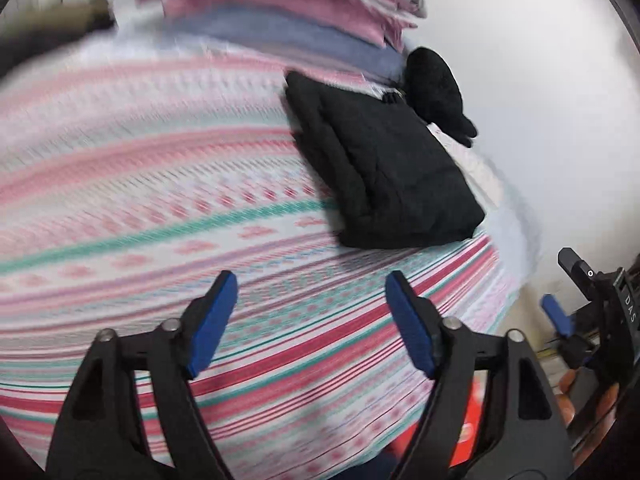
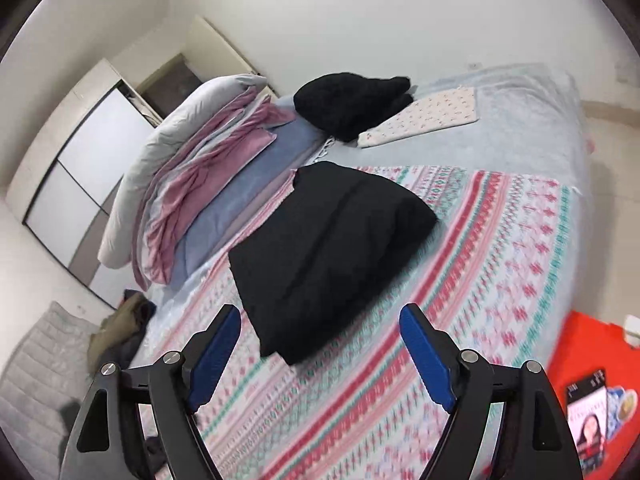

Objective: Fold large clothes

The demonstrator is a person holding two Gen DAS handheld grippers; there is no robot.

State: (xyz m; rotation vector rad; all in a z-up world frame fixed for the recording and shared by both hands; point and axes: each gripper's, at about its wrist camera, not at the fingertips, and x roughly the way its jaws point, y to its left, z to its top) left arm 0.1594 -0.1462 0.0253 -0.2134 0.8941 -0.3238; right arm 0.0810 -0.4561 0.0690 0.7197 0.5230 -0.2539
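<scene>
Black folded garment [image 1: 384,168], left wrist view: lies on the patterned bedspread [image 1: 160,200], ahead & to the right of the left hand-held gripper [image 1: 312,320]. Its long axis runs from near-right to far-left, slanted across the line the gripper points along. Left hand-held gripper is spread wide, nothing btwn the blue pads [image 1: 212,328], well apart from the garment. A second dark bundle [image 1: 436,92] sits just beyond it, near the stacked bedding [image 1: 280,8]. The right hand-held gripper [image 1: 560,312] shows at the right edge, off the bed's side, partly cut off. View is blurred, so fine detail can't be told.

Right wrist view: same garment [image 2: 332,256] sits straight ahead of the right hand-held gripper [image 2: 320,352], its near corner just past the gap btwn the fingers. Long axis runs near-left to far-right. Jaws released, wide, empty. No pad touches cloth.

Judgement: right hand-held gripper is nearer & better lined up w/ the near corner; left would need to swing right. Garment looks already folded into a compact block, so next move prob. shifts or stacks it.
</scene>
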